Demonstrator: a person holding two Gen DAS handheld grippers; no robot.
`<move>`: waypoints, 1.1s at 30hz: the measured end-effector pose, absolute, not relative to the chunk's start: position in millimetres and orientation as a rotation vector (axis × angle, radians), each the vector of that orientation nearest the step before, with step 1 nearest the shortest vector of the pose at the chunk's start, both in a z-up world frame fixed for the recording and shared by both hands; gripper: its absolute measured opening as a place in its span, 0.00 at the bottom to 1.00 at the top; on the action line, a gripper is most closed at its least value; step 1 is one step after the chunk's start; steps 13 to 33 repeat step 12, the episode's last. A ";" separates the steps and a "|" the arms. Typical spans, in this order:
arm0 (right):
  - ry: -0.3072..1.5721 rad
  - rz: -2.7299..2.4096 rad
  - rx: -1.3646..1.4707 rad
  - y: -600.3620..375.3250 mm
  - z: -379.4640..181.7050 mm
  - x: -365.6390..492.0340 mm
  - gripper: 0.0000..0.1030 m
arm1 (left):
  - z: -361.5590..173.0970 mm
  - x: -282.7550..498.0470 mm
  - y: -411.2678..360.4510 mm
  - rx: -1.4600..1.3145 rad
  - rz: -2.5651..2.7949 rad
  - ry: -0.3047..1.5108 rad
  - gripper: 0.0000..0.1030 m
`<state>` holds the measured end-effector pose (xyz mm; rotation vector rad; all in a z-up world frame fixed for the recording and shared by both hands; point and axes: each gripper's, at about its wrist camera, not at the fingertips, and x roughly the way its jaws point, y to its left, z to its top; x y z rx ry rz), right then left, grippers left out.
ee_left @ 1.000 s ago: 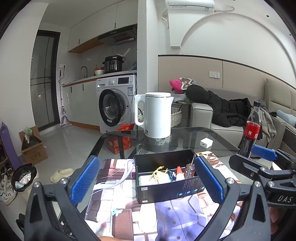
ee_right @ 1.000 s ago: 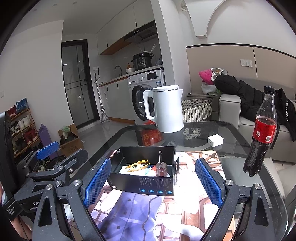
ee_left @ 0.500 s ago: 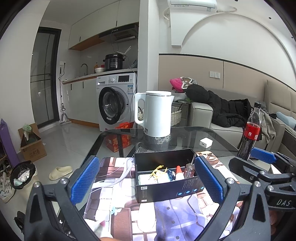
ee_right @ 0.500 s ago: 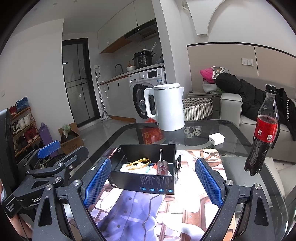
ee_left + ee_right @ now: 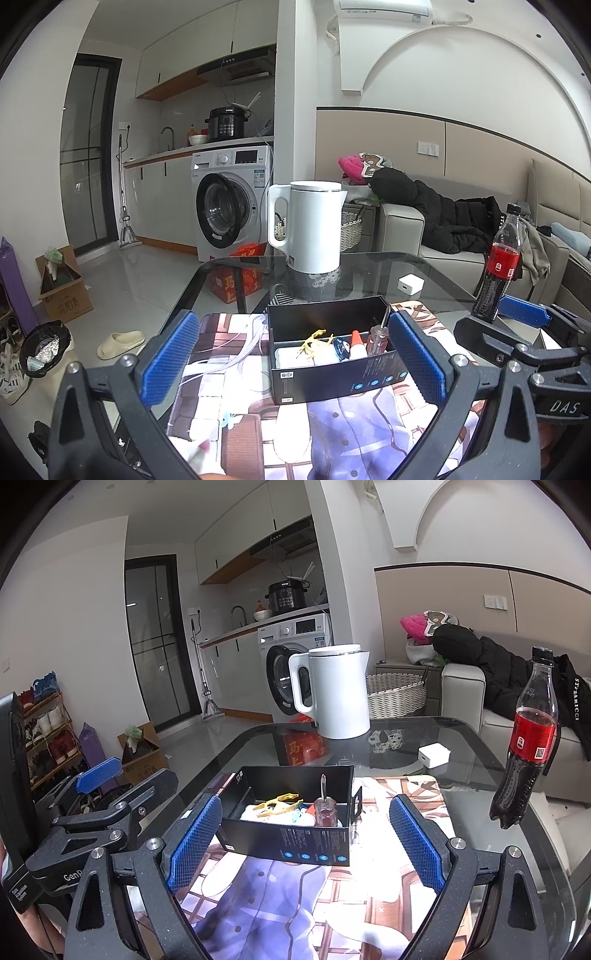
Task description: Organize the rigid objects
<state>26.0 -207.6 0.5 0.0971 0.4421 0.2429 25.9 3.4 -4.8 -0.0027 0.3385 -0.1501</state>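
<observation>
Both sets of jaws stand wide with nothing between the pads. The left gripper (image 5: pixel 295 363) and right gripper (image 5: pixel 308 843) hang side by side over the near edge of the glass worktop (image 5: pixel 373 264), each aimed at the open black box (image 5: pixel 328 363) on the printed mat (image 5: pixel 229 373).

The box lies with its long side across both views. Inside it a screwdriver (image 5: pixel 325 806) leans at the right end, handle down and shaft pointing up and back; a yellow clip (image 5: pixel 277 804) lies flat to its left. Only the left view shows a small red-tipped tube (image 5: pixel 356 343) beside the screwdriver, and a slipper (image 5: pixel 120 343) on the floor. Only the right view shows a shoe rack (image 5: pixel 44 727).

Beyond the box stand a white kettle (image 5: pixel 314 225) and a white charger (image 5: pixel 409 285), well apart from it. A cola bottle (image 5: pixel 526 746) stands at the right edge. Nothing lies between the jaws and the box.
</observation>
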 end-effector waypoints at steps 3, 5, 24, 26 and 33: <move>0.446 0.245 0.099 -207.8 -0.7 26.6 0.91 | -5.8 27.7 2.9 -0.005 -0.153 0.347 1.00; 0.451 0.246 0.101 -208.2 -1.9 27.3 0.91 | -6.5 27.8 2.1 0.004 -0.148 0.345 1.00; 0.457 0.249 0.101 -208.0 -3.6 28.7 0.91 | -6.8 27.8 2.3 0.003 -0.144 0.349 1.00; 0.457 0.249 0.101 -208.0 -3.6 28.7 0.91 | -6.8 27.8 2.3 0.003 -0.144 0.349 1.00; 0.457 0.249 0.101 -208.0 -3.6 28.7 0.91 | -6.8 27.8 2.3 0.003 -0.144 0.349 1.00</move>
